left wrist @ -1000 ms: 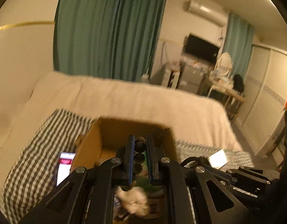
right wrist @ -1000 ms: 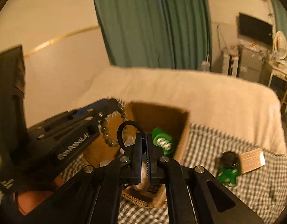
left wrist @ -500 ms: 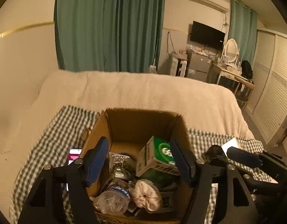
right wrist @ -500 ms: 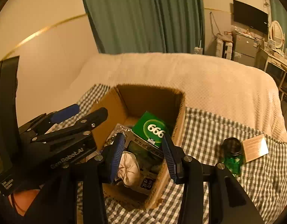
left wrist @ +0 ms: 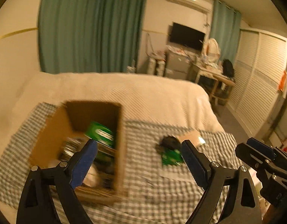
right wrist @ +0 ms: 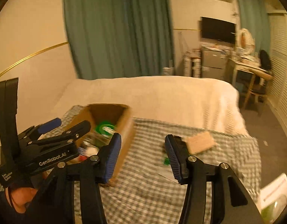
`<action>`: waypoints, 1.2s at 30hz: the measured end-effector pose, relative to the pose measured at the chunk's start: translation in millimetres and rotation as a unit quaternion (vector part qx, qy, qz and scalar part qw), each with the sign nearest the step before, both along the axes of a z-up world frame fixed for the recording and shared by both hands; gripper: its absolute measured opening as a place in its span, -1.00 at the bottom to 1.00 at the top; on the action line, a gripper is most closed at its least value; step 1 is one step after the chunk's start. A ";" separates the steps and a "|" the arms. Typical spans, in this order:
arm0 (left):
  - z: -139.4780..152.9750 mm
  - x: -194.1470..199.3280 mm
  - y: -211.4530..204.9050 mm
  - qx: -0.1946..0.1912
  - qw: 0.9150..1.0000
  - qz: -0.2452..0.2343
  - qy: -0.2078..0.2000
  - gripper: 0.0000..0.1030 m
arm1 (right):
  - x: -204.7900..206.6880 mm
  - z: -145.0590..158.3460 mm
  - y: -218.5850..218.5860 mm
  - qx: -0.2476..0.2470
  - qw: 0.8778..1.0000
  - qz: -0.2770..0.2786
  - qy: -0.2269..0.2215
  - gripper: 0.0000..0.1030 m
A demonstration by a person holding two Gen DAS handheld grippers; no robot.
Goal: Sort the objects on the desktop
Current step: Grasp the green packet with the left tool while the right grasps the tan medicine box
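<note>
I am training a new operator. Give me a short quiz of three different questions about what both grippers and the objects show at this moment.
1. True or false: the left gripper holds an object.
2. Where is the green box with white print? A) on the checked cloth B) in the cardboard box C) in the right gripper
3. Fill in: the green bottle with the black cap lies on the ______ cloth.

Key: 1. false, both grippers are open and empty. 2. B. 3. checked.
</note>
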State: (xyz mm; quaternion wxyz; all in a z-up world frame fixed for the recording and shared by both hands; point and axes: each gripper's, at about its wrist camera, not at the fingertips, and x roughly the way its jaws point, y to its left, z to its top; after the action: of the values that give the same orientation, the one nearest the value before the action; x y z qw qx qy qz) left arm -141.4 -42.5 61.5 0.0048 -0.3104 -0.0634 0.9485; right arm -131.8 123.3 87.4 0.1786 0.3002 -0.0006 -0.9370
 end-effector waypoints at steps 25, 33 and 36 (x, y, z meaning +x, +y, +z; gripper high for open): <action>-239.6 -168.2 104.9 0.053 0.991 0.014 -0.124 0.82 | -187.2 -196.4 126.5 -0.043 0.997 -0.063 -0.018 0.73; -241.4 -167.1 115.1 0.019 0.994 0.005 -0.112 0.58 | -234.2 -269.5 134.0 -0.107 0.989 -0.056 -0.084 0.76; -238.7 -163.5 118.6 0.021 0.995 -0.004 -0.102 -0.06 | -232.3 -268.7 139.5 -0.130 0.986 -0.056 -0.086 0.37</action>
State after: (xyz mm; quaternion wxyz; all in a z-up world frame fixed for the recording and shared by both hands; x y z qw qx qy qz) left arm -304.9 76.2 -177.2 0.0090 -0.4056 -0.0818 0.9103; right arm -364.1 262.8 -181.3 0.1630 0.3533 -0.1547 -0.9081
